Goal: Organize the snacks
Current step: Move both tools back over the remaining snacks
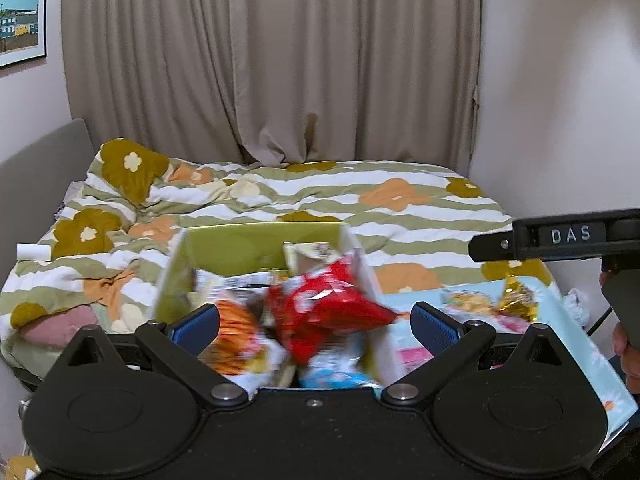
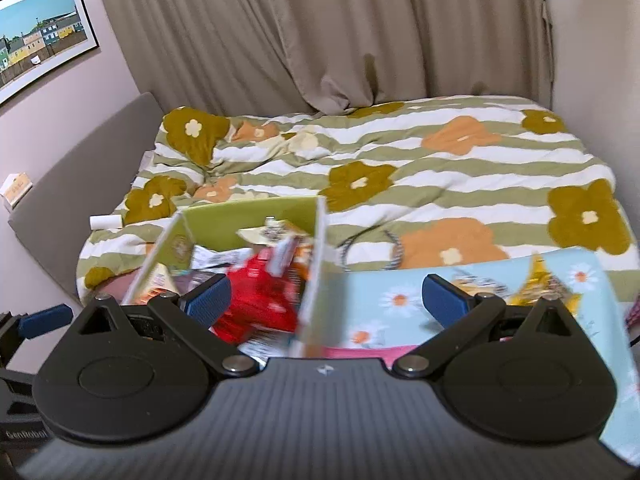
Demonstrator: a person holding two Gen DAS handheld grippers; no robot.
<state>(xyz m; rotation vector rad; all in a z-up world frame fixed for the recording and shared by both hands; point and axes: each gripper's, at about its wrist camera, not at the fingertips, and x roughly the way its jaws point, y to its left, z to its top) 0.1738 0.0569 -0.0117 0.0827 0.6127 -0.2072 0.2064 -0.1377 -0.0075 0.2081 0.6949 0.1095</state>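
Note:
A green-lined box (image 1: 236, 246) (image 2: 224, 226) stands on the bed, filled with several snack bags. A red bag (image 1: 324, 304) (image 2: 256, 300) lies on top, blurred, beside an orange bag (image 1: 236, 332). My left gripper (image 1: 314, 326) is open just above the box, its blue pads (image 1: 196, 330) on either side of the red bag without touching it. My right gripper (image 2: 326, 302) is open too, straddling the box's white right wall (image 2: 316, 272). A gold-wrapped snack (image 1: 518, 300) (image 2: 540, 284) lies on the light blue daisy-print lid (image 1: 576, 344) (image 2: 384, 300) to the right.
The bed's striped floral duvet (image 1: 320, 196) (image 2: 440, 168) stretches behind, curtains (image 1: 272, 60) beyond it. A white roll (image 1: 34, 251) (image 2: 105, 222) lies at the bed's left edge. A cable loop (image 2: 372, 248) rests right of the box. The right gripper's body (image 1: 560, 238) enters the left view.

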